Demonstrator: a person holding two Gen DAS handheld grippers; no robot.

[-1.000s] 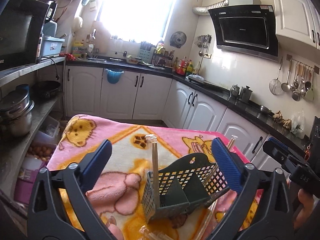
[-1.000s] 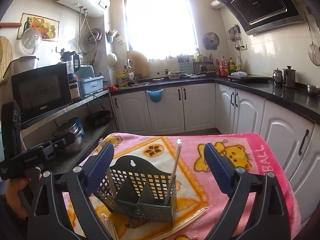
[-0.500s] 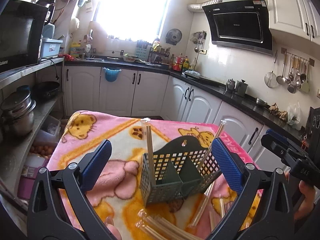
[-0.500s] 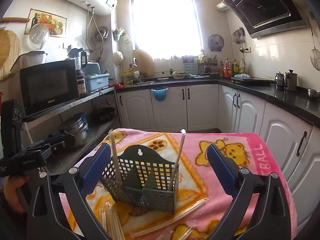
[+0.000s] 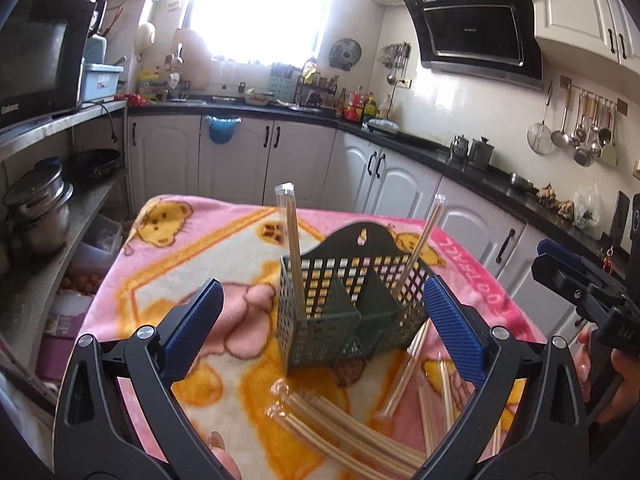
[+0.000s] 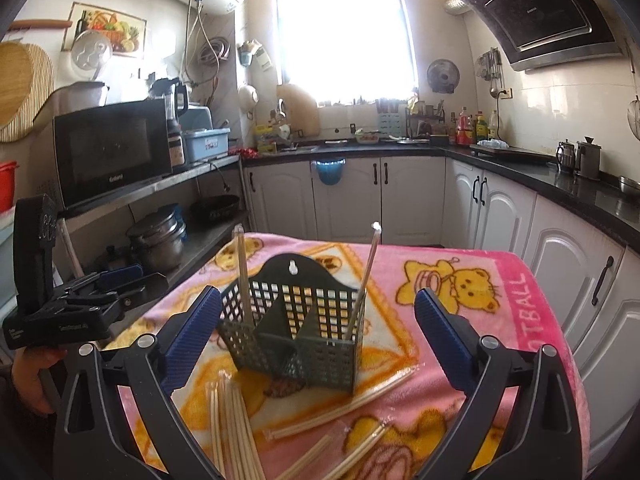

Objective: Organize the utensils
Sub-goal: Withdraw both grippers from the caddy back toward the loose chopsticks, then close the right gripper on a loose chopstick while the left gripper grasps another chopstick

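Note:
A dark green slotted utensil basket (image 5: 352, 304) stands on the pink blanket (image 5: 168, 264), also in the right wrist view (image 6: 296, 332). Two wrapped chopstick pairs stand upright in it, one on the left (image 5: 294, 252) and one on the right (image 5: 418, 248). Several more wrapped chopsticks (image 5: 344, 428) lie loose in front of the basket, and show in the right wrist view (image 6: 236, 424). My left gripper (image 5: 320, 320) is open and empty, near side of the basket. My right gripper (image 6: 318, 328) is open and empty, also facing it.
The blanket-covered table has a steel shelf with pots (image 5: 36, 208) and a microwave (image 6: 112, 148) on its left. White cabinets under a black counter (image 5: 460, 160) run along the back and right. Each gripper shows in the other's view (image 5: 588, 296) (image 6: 68, 312).
Both grippers have pulled back and risen from the basket. The loose chopsticks in front of it have come into view. Both stay open.

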